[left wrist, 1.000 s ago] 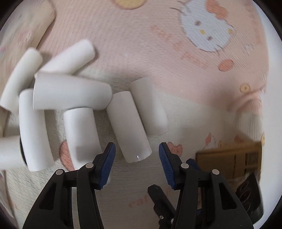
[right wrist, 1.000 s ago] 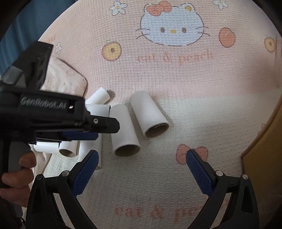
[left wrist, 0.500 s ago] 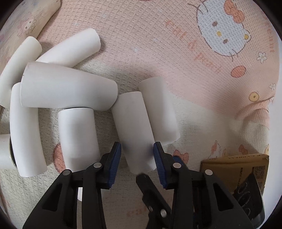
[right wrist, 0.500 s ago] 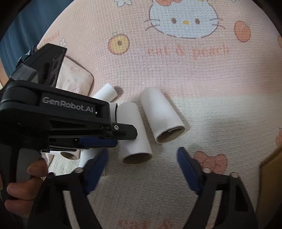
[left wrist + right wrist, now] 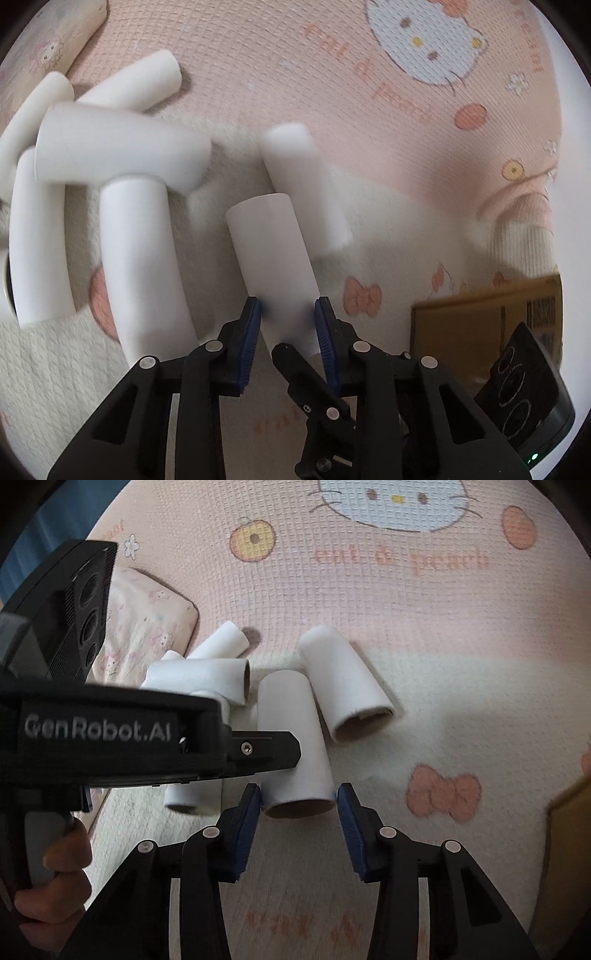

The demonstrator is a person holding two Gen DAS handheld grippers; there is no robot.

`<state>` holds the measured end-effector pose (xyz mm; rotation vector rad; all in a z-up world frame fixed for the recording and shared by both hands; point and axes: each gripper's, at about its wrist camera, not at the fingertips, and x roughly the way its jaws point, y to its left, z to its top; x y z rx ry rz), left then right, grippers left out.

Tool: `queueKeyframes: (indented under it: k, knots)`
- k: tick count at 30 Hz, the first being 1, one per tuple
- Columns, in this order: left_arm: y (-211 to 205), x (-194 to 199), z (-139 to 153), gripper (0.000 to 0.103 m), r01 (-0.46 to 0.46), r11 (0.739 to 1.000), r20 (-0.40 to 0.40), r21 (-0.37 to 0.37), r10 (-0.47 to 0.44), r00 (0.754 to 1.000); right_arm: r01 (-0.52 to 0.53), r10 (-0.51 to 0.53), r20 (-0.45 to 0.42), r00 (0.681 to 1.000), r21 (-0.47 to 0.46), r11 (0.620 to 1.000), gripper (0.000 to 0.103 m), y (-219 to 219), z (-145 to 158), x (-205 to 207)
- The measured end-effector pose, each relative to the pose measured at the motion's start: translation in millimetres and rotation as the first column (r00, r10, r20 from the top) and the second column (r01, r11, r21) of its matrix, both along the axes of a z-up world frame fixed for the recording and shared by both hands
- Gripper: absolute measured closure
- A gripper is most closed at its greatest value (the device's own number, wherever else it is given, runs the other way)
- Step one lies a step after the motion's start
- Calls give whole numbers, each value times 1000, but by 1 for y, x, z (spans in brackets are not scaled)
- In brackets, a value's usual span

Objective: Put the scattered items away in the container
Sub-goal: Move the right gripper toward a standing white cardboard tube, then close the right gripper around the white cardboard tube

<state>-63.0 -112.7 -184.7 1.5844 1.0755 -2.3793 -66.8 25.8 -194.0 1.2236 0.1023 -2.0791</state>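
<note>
Left wrist cam: my left gripper [image 5: 287,312] has its blue pads clamped on the near end of a white cardboard tube [image 5: 271,254], which sticks out straight ahead of my fingers and looks tipped up off the pink cartoon-cat blanket [image 5: 369,155]. Another white tube [image 5: 304,184] lies just beyond and to the right of it, and the jumbled pile of white tubes [image 5: 110,192] sits off to the left of my fingers. The brown cardboard box [image 5: 480,325] is low on the right.

Right wrist cam: my right gripper [image 5: 299,799] is spread open, holding nothing, with its pads either side of that same tube's open end. That's my worry. If I close both on one tube they'll fight, and it crushes easily. Also, I only have one end, so a quick swing toward the box could let it pivot and slip.
</note>
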Motion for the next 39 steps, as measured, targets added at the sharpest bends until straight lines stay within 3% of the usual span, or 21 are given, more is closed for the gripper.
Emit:
queueKeyframes:
  k: [7,9,11,16,22,26,31,39]
  knots:
    - [18,23,4,71,41,999,29,11,-41,999,23,-27,40,999,111,994,63,10,6,16]
    - [13,28,5,67,31,999,25,14,-31,999,21,-27,44,999,131,991,63,12,8,15]
    - [5,31,3,57,19,998,15,57,-20,1000,20,-30,65,997,138,990,63,17,9,17]
    - [-5,33,-2,56,-28,992,9,121,28,1000,7,-22,94,995,152,988,62,25,8,23]
    - [8,21,-2,56,18,995,3,101,-18,1000,-22,4,123,992,148,989,55,18,7,18]
    - [10,16,-10,56,6,991,22,135,-9,1000,-31,11,111,994,173,984,54,13,4,15]
    - [9,13,-20,56,-25,985,65,170,14,998,-42,15,158,987,166,985,54,10,-3,5]
    - [15,8,-23,56,-20,986,52,166,12,999,-28,-8,210,978,166,986,54,4,-15,-5]
